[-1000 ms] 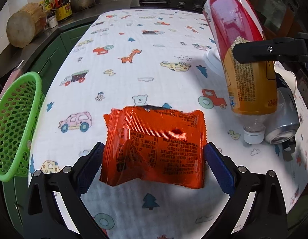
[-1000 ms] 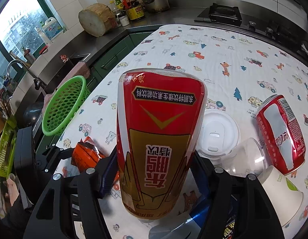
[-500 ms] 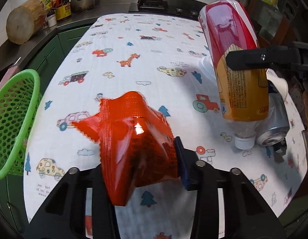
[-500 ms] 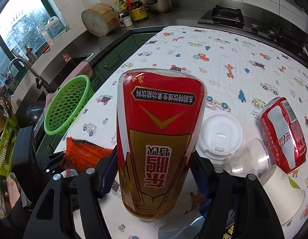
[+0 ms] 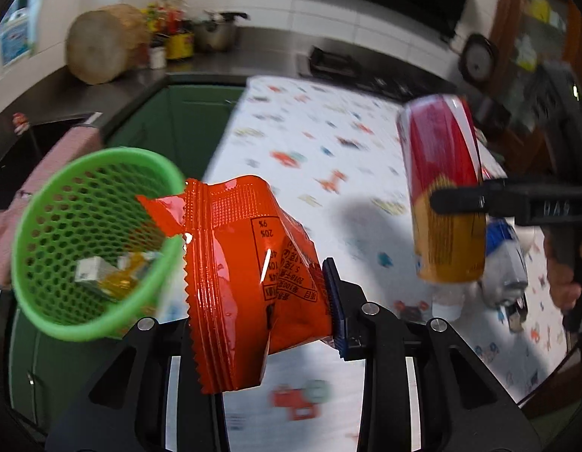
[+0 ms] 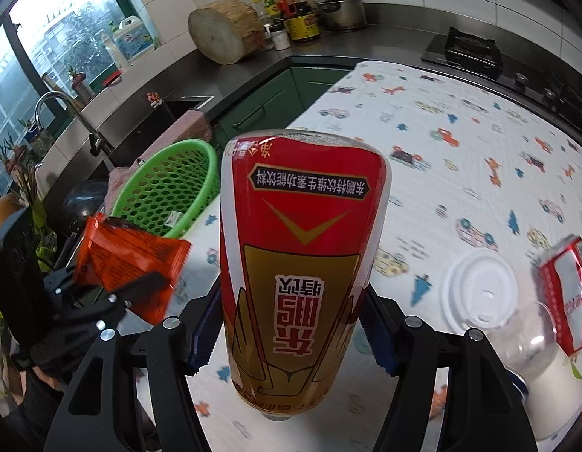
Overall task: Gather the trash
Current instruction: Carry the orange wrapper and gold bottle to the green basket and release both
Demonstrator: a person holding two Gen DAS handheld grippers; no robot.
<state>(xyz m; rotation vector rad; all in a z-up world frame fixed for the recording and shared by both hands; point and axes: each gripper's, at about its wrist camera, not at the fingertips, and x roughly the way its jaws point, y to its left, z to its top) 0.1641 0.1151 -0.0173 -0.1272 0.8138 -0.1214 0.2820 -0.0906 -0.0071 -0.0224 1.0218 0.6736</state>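
Kitchen table (image 6: 460, 173), patterned cloth. Left fingers (image 5: 260, 301) clenched on wrapper (image 5: 249, 275), raised beside basket (image 5: 91, 241) for dropping; right fingers (image 6: 291, 324) grasping inverted bottle (image 6: 298, 275), awaiting turn.

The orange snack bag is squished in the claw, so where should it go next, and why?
Probably a little further left, over the green basket, and then let go. The left claw grips the orange snack bag in the air, beside the basket's rim and not yet over its opening. The basket already holds some trash, so it looks like the collecting spot.
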